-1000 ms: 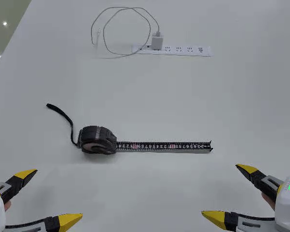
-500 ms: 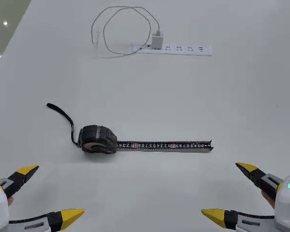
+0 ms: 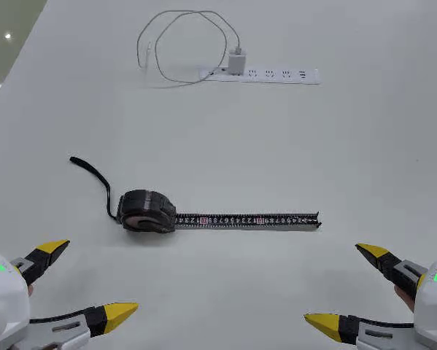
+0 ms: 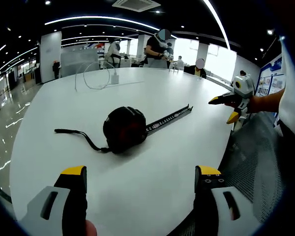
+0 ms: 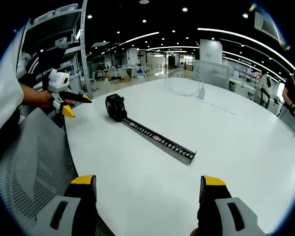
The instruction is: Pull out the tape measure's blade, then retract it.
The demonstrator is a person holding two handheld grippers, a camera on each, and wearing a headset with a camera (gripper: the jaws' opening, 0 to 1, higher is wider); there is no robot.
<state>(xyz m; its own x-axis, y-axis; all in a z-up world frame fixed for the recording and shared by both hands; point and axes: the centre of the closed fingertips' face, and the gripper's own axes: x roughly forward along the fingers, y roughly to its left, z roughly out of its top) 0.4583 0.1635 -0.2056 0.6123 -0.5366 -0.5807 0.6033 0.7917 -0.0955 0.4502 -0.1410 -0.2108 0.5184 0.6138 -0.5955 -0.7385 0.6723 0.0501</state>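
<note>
Lying on the bench (image 3: 276, 146) ahead of both jaws, the tape measure (image 3: 147, 211) has its blade (image 3: 247, 220) out, tip nearer the right gripper (image 3: 342, 286). That gripper and the left gripper (image 3: 90, 278) hold jaws wide, empty.

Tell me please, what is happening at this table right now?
A person holds a gripper in each hand at a white table. The left gripper and the right gripper are both open and touch nothing. Between them, further on, lies the tape measure, with its blade pulled out and flat on the table. It is not yet retracted.
</note>
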